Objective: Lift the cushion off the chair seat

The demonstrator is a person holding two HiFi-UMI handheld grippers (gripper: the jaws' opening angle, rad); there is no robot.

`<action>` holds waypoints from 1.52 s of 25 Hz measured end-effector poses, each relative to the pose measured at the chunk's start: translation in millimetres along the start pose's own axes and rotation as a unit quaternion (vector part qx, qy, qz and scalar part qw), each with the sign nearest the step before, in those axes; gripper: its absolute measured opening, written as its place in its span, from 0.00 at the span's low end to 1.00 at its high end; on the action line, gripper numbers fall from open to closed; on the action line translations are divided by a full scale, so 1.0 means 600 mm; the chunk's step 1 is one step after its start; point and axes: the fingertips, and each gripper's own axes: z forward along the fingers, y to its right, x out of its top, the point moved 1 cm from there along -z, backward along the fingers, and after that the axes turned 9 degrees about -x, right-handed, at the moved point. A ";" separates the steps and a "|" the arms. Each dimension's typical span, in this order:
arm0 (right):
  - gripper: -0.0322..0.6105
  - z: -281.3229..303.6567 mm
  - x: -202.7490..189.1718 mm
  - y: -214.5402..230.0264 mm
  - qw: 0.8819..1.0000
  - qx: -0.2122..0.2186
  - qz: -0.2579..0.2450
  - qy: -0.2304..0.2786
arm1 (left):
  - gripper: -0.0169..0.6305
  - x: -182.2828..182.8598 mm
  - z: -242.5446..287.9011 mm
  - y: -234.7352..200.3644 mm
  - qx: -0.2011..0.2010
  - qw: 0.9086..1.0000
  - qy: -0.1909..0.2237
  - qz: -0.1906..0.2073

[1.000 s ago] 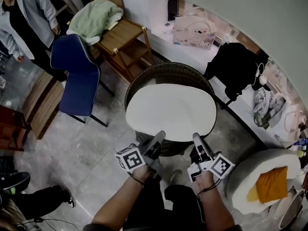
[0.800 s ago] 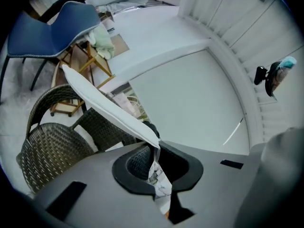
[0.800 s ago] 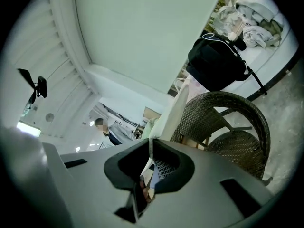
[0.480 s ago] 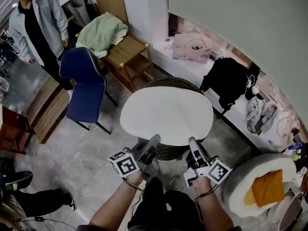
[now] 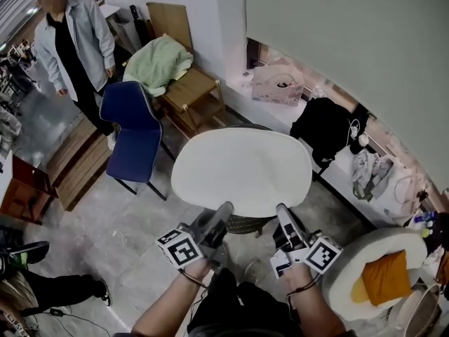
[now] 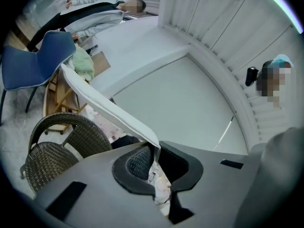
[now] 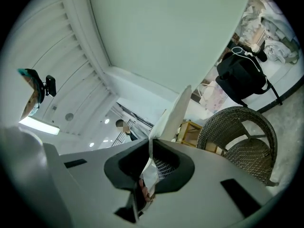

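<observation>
- Cushion (image 5: 242,170) — white, oval and flat — hangs in the air above the wicker chair (image 5: 247,224), clear of its seat. In the head view it hides nearly all of that chair.
- Left tool (image 5: 224,210) is clamped on the cushion's near edge, on the person's side of the wicker chair. Its own view shows the jaws pressed onto the white fabric, with the cushion running away edge-on.
- Right tool (image 5: 281,210) bites the same near edge, a little along from the left one. Its own view shows the jaws pinching the cushion's cover, with the wicker chair's bare seat and curved back below and to the right.
- Both tools point roughly level, and the person's forearms (image 5: 168,304) reach in from the bottom of the head view.
- Blue chair (image 5: 133,135) stands on the grey floor (image 5: 112,223) to the left of the wicker chair in the head view. Beyond it, a wooden chair (image 5: 196,93) carries a green blanket (image 5: 165,60).
- Bystander in a grey jacket (image 5: 74,48) stands past the blue chair, well apart from the wicker chair.
- Black bag (image 5: 326,128) sits to the right of the wicker chair — and nearer the person on that side is a round white pouf (image 5: 372,241) with an orange pillow (image 5: 384,276) on it.
</observation>
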 end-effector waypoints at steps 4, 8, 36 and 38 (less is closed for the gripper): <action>0.10 -0.023 0.029 -0.040 1.000 0.013 -0.010 0.010 | 0.08 0.016 0.011 0.048 -0.010 1.000 0.003 0.011; 0.10 -0.038 0.053 -0.082 0.999 0.022 -0.018 0.021 | 0.08 0.039 0.017 0.092 -0.023 0.999 0.007 0.022; 0.10 -0.220 -0.013 -0.359 0.985 0.046 -0.083 0.143 | 0.07 0.108 -0.140 0.347 -0.138 0.987 0.001 0.078; 0.10 -0.239 -0.021 -0.372 0.985 0.047 -0.087 0.144 | 0.07 0.102 -0.156 0.363 -0.139 0.987 0.002 0.077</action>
